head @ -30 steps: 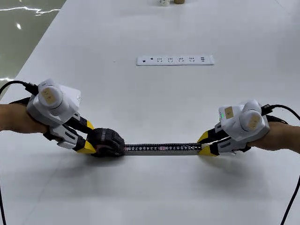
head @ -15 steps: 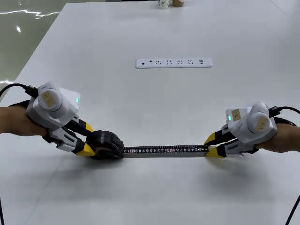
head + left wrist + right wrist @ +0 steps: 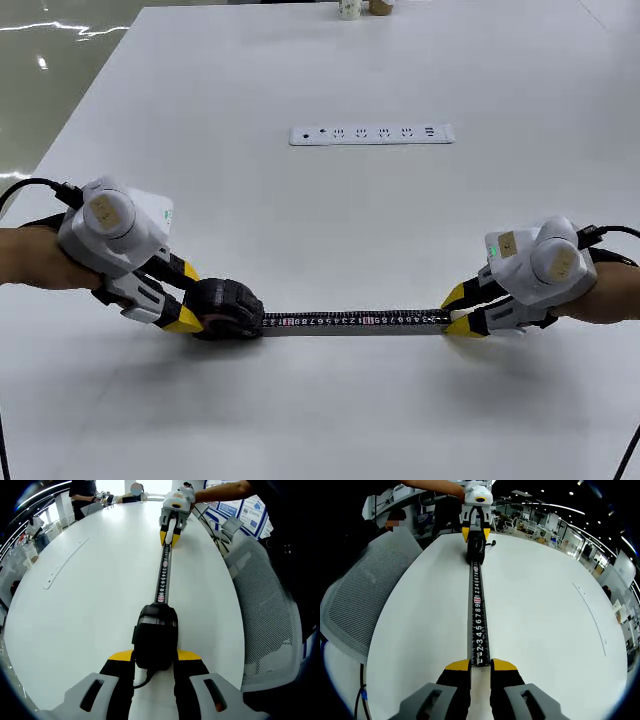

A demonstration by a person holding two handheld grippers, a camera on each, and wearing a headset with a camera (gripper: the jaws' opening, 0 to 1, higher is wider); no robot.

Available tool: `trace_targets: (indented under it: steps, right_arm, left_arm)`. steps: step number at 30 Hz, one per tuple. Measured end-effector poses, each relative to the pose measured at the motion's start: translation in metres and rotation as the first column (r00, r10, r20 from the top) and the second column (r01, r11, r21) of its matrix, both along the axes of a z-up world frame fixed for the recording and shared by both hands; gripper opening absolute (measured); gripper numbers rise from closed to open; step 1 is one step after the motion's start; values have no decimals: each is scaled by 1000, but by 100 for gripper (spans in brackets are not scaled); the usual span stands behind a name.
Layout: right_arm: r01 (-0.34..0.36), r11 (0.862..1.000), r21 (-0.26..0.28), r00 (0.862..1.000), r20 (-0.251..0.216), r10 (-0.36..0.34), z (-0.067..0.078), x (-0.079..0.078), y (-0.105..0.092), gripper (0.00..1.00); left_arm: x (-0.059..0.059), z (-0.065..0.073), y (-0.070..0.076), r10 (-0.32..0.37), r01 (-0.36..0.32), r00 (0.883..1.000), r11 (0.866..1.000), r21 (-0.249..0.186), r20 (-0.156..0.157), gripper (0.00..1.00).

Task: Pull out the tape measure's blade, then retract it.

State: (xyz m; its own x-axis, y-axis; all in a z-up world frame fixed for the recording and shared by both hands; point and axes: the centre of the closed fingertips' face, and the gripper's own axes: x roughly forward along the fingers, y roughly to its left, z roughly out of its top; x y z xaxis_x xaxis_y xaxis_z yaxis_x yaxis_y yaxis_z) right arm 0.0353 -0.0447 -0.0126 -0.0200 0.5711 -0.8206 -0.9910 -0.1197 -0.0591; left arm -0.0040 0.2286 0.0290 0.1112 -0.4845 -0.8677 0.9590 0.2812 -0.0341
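Head view: numbered black blade [image 3: 355, 319] out flat on white table [image 3: 350, 220].
Left gripper [image 3: 190, 295] clamps the round black tape measure case [image 3: 225, 306]; right gripper [image 3: 458, 311] pinches the blade tip, well apart.

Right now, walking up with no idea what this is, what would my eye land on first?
A dark numbered blade stretched flat across the near part of the white table, running between two hand-held tools. The left gripper clamps the black tape measure at one end, and the right gripper pinches the blade's tip at the other. Farther back lies a white power strip.
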Motion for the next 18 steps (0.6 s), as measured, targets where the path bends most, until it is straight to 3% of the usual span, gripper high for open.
trace_targets:
  steps: [18]
  right_arm:
    - [-18, 999, -41, 1000, 14, 18, -1, -1, 2, 12]
  left_arm:
    - [-1, 1, -3, -12, 12, 1000, 1000, 9, 5, 24]
